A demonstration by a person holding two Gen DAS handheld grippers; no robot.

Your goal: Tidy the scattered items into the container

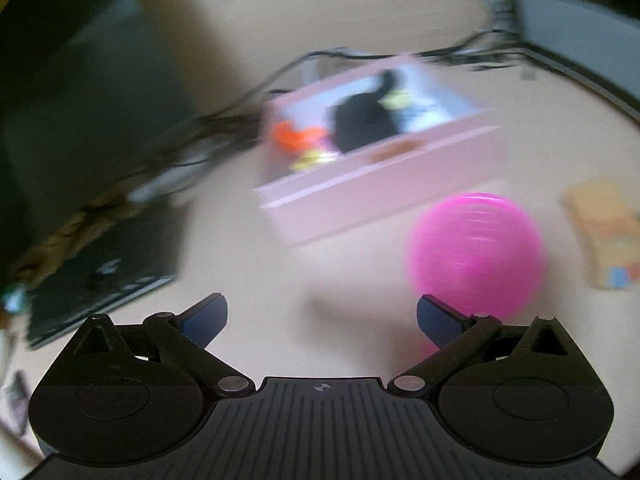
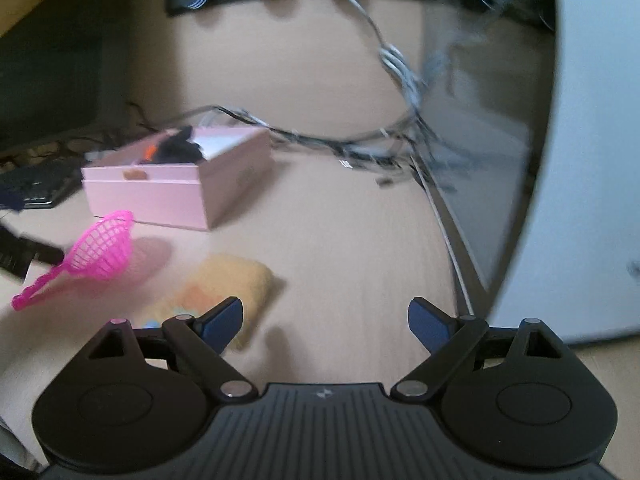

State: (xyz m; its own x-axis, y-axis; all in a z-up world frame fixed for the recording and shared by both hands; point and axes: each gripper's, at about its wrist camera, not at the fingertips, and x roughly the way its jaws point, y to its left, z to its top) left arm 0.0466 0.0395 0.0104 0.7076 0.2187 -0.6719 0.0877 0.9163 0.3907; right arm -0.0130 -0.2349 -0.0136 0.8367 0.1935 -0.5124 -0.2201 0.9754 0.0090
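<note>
Left wrist view: left claw (image 1: pixel 322 322) stands wide open with nothing between its 2 pads. Pink sieve (image 1: pixel 476 256) shows as a blurred round shape just ahead and right of the right pad, partly behind it; its handle cannot be made out here. Pink box (image 1: pixel 384 172) sits further ahead, slightly right of centre, already holding toys. Orange cloth (image 1: pixel 608 232) lies far right. Right wrist view: right claw (image 2: pixel 325 322) is also wide open and holds nothing. Here the cloth (image 2: pixel 228 284) lies just ahead of the left pad, the nearest loose item. Sieve (image 2: pixel 96 252) lies further left, long axis running from handle at lower left up to bowl, toward the box (image 2: pixel 176 188). Judged from this, the left claw is nearer the sieve, the right nearer the cloth.
</note>
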